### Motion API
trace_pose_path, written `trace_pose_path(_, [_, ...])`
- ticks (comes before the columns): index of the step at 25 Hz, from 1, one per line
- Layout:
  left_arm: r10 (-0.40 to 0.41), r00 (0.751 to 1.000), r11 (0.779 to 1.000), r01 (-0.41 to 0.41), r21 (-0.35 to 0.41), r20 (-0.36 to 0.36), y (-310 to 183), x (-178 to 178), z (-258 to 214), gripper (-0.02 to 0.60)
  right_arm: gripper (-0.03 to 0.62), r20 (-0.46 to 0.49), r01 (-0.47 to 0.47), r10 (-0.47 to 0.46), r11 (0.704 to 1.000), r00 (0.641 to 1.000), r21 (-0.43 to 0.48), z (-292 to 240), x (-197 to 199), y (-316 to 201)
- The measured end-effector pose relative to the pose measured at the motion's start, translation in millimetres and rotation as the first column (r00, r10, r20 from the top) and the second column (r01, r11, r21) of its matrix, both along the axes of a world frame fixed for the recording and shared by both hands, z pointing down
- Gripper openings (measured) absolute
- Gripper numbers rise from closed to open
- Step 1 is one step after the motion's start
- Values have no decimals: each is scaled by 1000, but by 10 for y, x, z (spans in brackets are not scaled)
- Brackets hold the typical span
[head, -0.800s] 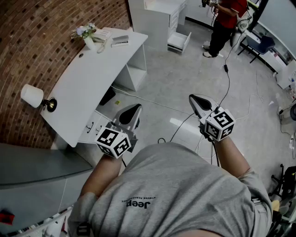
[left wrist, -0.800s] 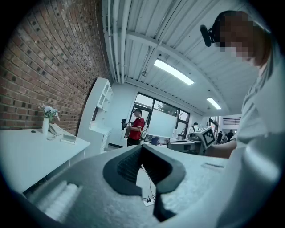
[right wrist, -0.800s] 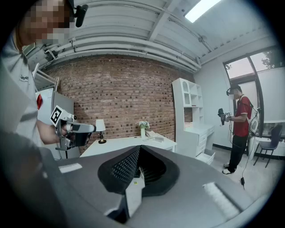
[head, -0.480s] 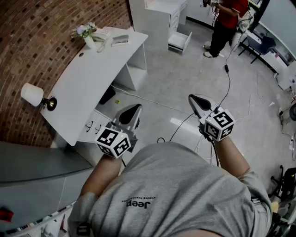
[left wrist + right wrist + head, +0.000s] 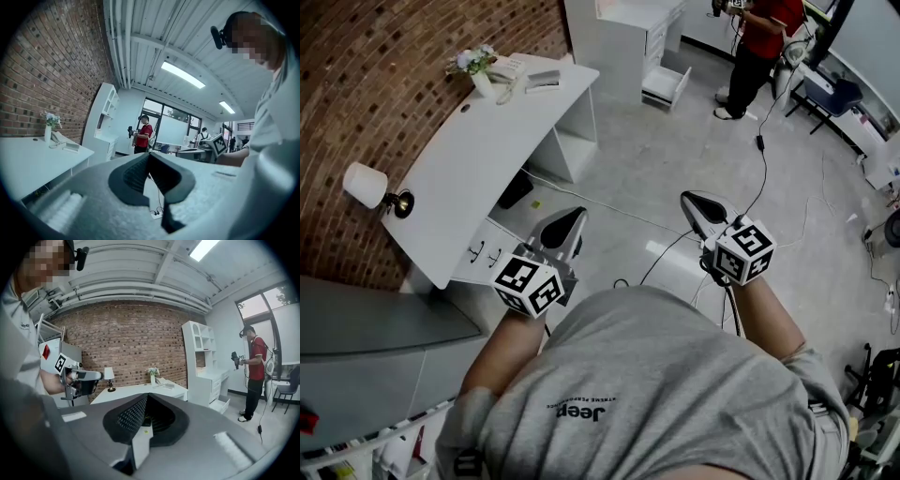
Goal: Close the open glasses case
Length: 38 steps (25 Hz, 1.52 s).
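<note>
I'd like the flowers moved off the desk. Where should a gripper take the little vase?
Probably best: take the white vase by its body, below the flowers, jaws level, coming from the desk's open floor side. It stands upright and slim, with the brick wall close behind it.

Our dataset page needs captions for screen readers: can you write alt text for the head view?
Seen from above, a person in a grey T-shirt holds the left claw and right claw, both shut and empty, over a grey floor. A white desk with a lamp and flower vase runs along a brick wall at left.
</note>
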State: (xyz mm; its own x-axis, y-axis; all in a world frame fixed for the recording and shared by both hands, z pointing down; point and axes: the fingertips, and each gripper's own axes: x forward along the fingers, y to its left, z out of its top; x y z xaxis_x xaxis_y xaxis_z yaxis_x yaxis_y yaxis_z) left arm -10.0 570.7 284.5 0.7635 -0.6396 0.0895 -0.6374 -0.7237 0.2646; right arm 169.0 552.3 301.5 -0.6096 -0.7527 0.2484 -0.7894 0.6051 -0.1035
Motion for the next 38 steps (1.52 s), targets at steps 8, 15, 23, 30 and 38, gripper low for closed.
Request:
trace_pose_path(8, [-12,1000,1000,12,23,-7,95,433,-36,-2,9,-8,10,-9,1000,1000,20,-16,459,96])
trace_pose_path(15, [-8,1000,1000,8,15,-11,126,690,-2,-2,9,-15,13,-12,999,1000,34,-31,726,80])
trace_pose_path(23, [-1,1000,1000,1,12,-20,-259,434,80,-2,9,-18,9,-9,1000,1000,21,64,503,-302])
trace_pose_path(30, [44,998,999,-43,24,-39,-1279,-72,194,-2,9,-44,-9,11,999,999,48,88,-46,-1173])
trace_pose_path(38, [127,992,992,-127,30,-15,-2747,-661,121,-2,9,-29,-52,54,997,998,55,-9,-797,-2521])
